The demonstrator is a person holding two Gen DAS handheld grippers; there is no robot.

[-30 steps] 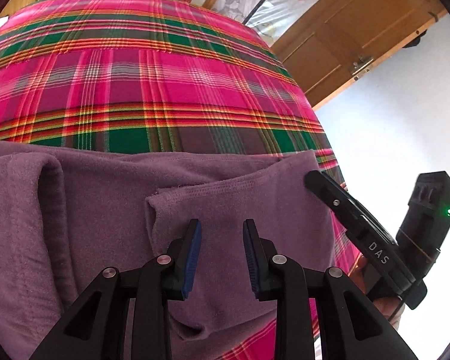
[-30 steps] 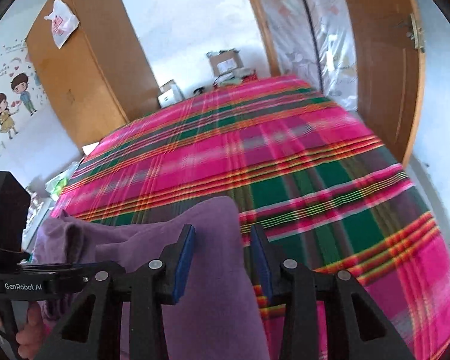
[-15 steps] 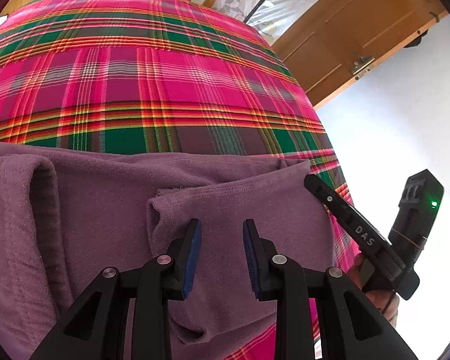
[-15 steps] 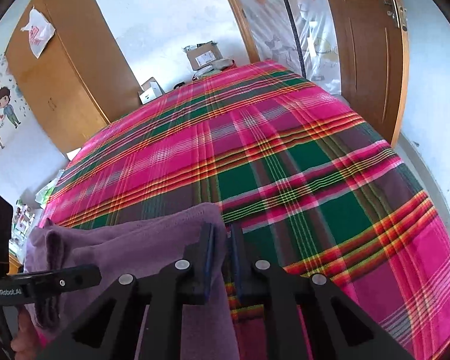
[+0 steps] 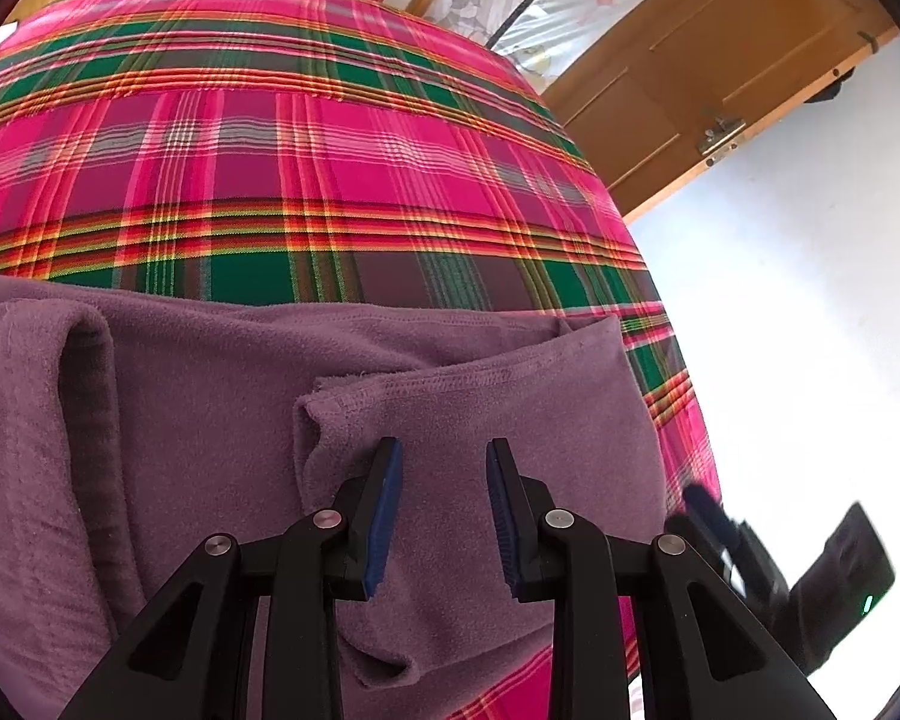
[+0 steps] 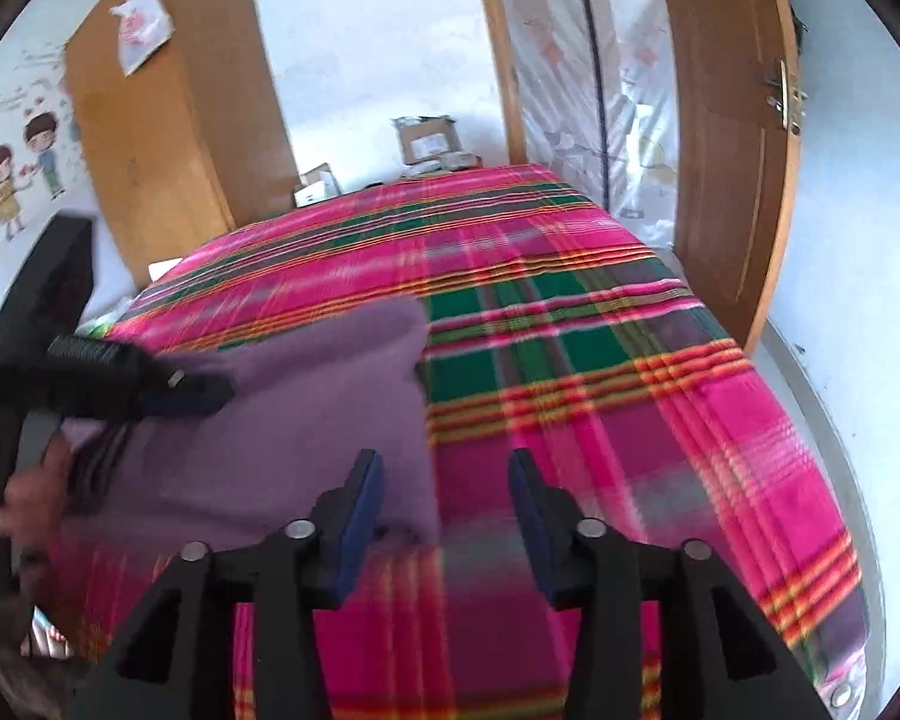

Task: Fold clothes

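I see the purple fleece garment [image 5: 222, 432] lying partly folded on the near end of the plaid bedspread [image 5: 342, 150], w/ a stitched-hem flap [image 5: 480, 420] doubled over on top and a rolled fold at its left. My left gripper [image 5: 444, 510] sits over that flap, jaws narrowly apart, not pinching fabric. My right gripper [image 6: 444, 516] has just been opening; jaws wide, nothing between them, garment edge just left. Cardboard boxes [image 6: 426, 138] past the bed; contents not visible.

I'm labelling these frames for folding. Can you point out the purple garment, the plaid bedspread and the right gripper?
purple garment [image 5: 222, 420]: left wrist view, flat middle.
plaid bedspread [image 6: 660, 420]: right wrist view, bare part.
right gripper [image 6: 444, 510]: right wrist view, midway between fingertips.
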